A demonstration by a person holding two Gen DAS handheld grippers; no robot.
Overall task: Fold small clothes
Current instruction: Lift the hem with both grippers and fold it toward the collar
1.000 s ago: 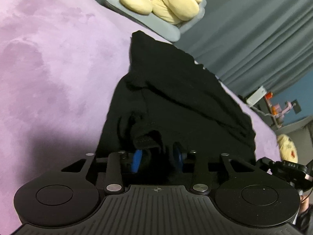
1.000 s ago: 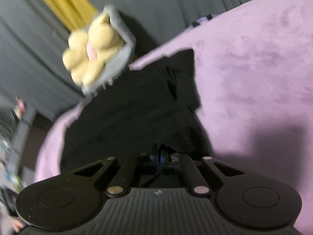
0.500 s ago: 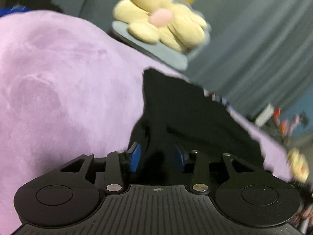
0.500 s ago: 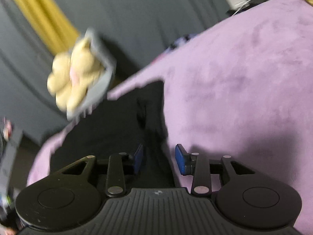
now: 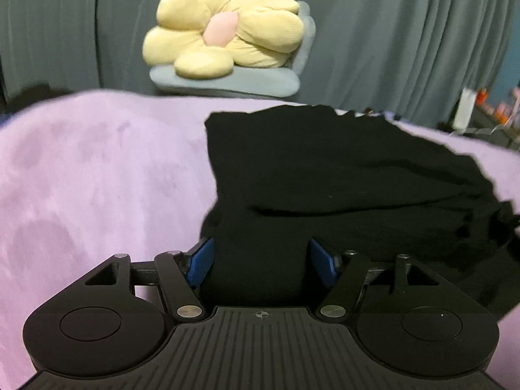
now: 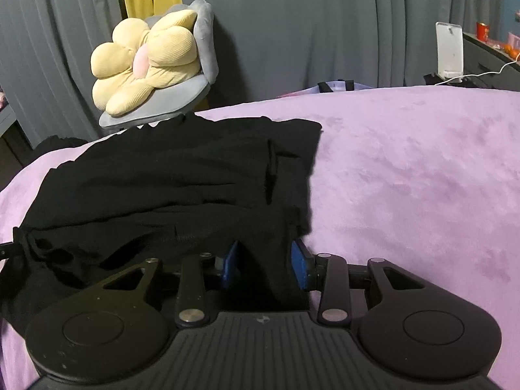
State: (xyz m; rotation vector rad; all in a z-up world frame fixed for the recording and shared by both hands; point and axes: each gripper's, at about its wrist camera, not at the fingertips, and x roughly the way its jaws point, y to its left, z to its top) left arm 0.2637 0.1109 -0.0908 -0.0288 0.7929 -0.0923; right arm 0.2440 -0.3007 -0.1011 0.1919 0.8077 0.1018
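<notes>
Both views are now sitting level with the bed, where a second back they were rolled hard over; the tilt is gone and the blur with it. The black garment point(image 5: 341, 175) is lying bunched on the purple bed cover point(image 5: 97, 178), its far edge near the chair holding the yellow flower cushion point(image 5: 221, 29). It is looking more gathered at the near side than it did a second ago, with a thick fold running across the middle. My reading: one fold pass is ending and the hands are resetting for the next.

Left gripper point(image 5: 260, 260): jaws have just been opening and are now standing wide. A column of black cloth is sitting between the blue pads point(image 5: 201, 261), touching or nearly touching both; whether the pads are still pressing on it, I cannot tell. It looks like a release under way, not a firm pinch.

Right gripper point(image 6: 265, 261): jaws opened from fully closed, then have just been closing a little. They are part open, with a ridge of the garment's near right corner between the blue pads point(image 6: 297, 263). The cloth is filling the gap, so this is probably a light hold, though the dark fabric is hiding the contact.

The garment is staying well inside the bed's edges in both views.
</notes>
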